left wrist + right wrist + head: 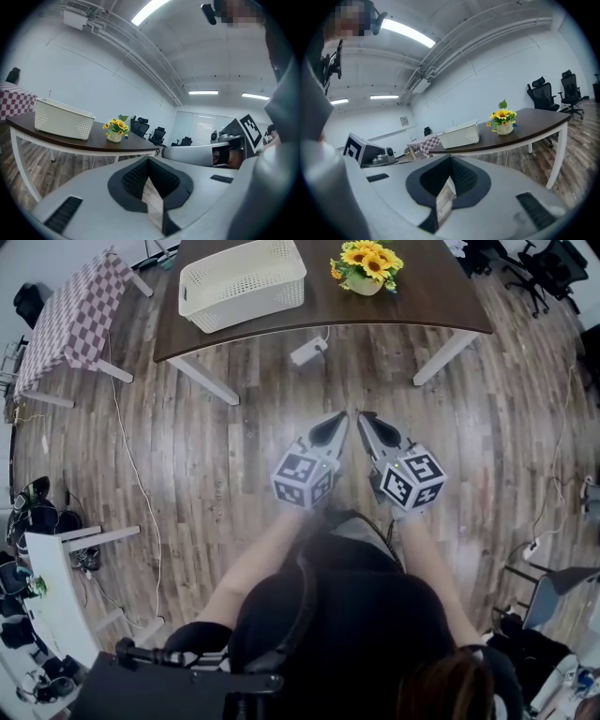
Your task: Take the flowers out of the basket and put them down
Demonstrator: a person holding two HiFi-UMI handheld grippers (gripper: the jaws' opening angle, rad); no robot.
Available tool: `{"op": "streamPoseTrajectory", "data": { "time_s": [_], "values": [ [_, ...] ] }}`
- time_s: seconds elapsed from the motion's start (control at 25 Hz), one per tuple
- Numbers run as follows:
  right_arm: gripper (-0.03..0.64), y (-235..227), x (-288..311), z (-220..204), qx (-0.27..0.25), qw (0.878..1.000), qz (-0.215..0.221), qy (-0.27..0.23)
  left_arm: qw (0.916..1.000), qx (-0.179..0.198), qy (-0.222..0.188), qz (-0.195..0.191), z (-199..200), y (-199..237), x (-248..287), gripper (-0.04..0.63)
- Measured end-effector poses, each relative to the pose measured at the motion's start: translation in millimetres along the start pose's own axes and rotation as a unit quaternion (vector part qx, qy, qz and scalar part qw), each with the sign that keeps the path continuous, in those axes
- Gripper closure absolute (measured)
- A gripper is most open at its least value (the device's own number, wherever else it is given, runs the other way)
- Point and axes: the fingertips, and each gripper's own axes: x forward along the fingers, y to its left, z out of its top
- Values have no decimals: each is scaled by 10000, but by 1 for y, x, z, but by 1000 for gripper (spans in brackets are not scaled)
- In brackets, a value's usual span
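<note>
Left tool [337, 420] and right tool [367, 420]: jaws fully together, empty, carried side by side well short of the tabletop [431, 298], so no grasp is under way. The potted sunflowers [367, 266] stand on the tabletop beside the white basket [242, 282], not inside it.

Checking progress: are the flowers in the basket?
No, the flowers stand on the table beside the basket, apart from it.

The left gripper [340, 418] and right gripper [364, 418] look alike. Each has a pale grey tapered shell with dark slots, black ribbed pads lining the jaws, and a white cube [303, 479] at the rear printed with black square markers. The person wears a black top [328, 615] with a black strap [302, 610] across it.
</note>
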Motion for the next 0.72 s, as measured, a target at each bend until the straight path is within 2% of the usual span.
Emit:
{"op": "streamPoseTrajectory", "data": {
  "time_s": [0.52, 0.72],
  "values": [
    [617, 16, -44, -17, 22, 9999, 38, -120, 9995, 192, 207, -125, -17, -40, -10, 595],
    [617, 11, -58, -18, 116, 9996, 30, -249, 9991, 173, 389, 16, -23, -42, -5, 595]
  ]
}}
